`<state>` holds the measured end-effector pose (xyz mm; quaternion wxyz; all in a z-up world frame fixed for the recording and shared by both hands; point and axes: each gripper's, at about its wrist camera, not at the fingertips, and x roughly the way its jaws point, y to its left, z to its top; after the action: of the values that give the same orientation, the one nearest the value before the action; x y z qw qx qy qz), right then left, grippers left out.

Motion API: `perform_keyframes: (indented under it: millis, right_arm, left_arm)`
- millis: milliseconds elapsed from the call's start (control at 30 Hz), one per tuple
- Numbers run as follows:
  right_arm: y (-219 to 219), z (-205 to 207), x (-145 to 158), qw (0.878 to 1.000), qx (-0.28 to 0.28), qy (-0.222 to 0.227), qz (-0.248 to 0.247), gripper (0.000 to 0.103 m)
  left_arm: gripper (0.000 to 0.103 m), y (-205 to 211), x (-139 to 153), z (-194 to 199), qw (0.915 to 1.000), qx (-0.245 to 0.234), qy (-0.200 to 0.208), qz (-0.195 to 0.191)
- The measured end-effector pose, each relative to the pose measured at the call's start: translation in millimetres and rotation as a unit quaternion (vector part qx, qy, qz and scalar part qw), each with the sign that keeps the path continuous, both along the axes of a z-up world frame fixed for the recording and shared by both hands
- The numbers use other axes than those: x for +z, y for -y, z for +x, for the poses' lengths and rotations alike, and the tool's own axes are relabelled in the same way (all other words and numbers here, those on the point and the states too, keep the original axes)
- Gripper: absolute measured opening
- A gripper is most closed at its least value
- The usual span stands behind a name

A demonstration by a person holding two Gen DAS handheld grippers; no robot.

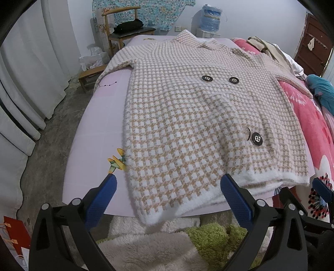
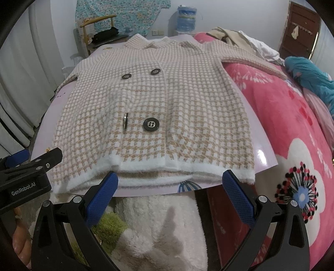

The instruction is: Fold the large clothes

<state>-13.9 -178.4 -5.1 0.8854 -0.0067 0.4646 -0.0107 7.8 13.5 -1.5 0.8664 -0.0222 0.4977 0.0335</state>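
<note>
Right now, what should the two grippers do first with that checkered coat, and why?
Probably ease both forward and pinch the white hem. The coat lies flat and buttoned on the bed's pink mat, nothing folded yet. The left gripper and right gripper are both open, empty, and just short of that hem, which is the nearest edge.

- One checked coat lies spread out on the lilac mat.
- Four dark buttons show on its front: two upper ones, two lower ones, one of the lower pair seen edge-on.
- Two grippers: the left gripper and the right gripper, each with two blue-padded fingers spread wide.
- One wooden chair.
- One blue water bottle.
- One pink flowered blanket.
- One brown door.
</note>
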Motion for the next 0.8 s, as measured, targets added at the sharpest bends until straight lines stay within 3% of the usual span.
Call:
perform_keyframes:
  millis: [567, 800]
  right_arm:
    - [-1.5, 21.3, -2.5, 1.0, 0.02, 0.013, 0.008, 0.096]
    - [-6.3, 57.1, 2.1, 0.999, 0.03, 0.024, -0.013, 0.096]
  left_arm:
    - [0.098, -5.8, -14.4, 20.4, 0.9998, 0.013, -0.015, 0.005]
    - [0.098, -20.4, -11.4, 42.7, 0.9998, 0.005, 0.02, 0.001]
